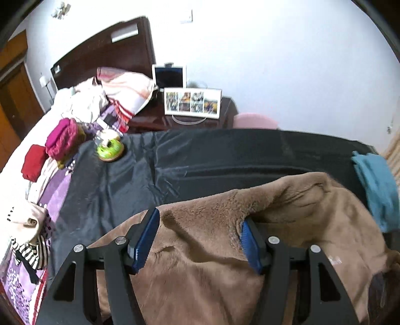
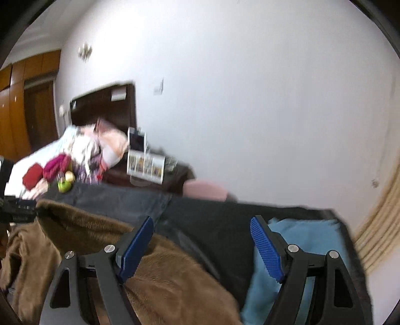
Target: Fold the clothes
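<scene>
Left gripper (image 1: 198, 240) spread wide, brown fleece garment (image 1: 225, 250) bunched between its fingers but not pinched; right gripper (image 2: 202, 247) also wide apart, grasping nothing. The fleece lies on the black sheet (image 1: 150, 170), down-left of the right gripper, so the left looks nearer; teal cloth (image 2: 300, 237) lies right.

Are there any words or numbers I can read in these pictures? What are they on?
None can be read.
Photo frame: only small pictures, any words too small.
Brown garment: a faint white mark near the right side, too blurred to read.
Tablet: screen dark, no text.
Wall plate: blank as far as it shows.
</scene>
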Demonstrator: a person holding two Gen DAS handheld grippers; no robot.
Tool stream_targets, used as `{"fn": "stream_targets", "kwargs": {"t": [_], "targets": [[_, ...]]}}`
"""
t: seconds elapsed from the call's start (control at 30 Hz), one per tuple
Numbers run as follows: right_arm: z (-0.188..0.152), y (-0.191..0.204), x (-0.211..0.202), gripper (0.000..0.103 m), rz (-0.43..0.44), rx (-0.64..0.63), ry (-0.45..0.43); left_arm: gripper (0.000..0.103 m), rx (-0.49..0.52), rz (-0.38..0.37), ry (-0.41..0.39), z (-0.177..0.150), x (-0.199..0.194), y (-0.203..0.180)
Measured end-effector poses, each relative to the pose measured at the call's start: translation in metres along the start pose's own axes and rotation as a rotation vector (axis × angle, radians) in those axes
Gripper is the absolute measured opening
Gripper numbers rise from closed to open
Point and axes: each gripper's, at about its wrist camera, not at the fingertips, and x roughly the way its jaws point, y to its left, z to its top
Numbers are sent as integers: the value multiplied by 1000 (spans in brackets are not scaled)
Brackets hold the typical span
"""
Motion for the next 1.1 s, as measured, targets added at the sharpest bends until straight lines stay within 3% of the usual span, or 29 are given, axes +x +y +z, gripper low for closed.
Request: {"fn": "stream_targets", "kwargs": {"t": [0.03,0.07,0.2,0.37,0.57,0.73,0.93,1.1], "targets": [[6,-3,-20,81,-15,3,-24,83,9,-11,-8,-2,-12,2],[12,-6,-40,81,-36,6,-47,85,24,-14,-16,-3,-22,3],[29,-19,-111,81,-84,51,-98,85,17,-7,14,-10,-35,10],[44,-29,-179,81,-148,57,-170,85,-55,-89,-6,-24,-56,29],[89,-40,-268,81,-307,74,-345,85,-83,-95,-137,-15,-130,55],[122,-57,-349,81,-499,146,-555,85,-70,-76,-292,-3,-215,79],[167,-85,-435,83,-744,178,-693,86,-33,-86,-385,7,-266,87],[181,-107,-422,84,-650,154,-625,86,77,-1,-313,8,-221,62]]}}
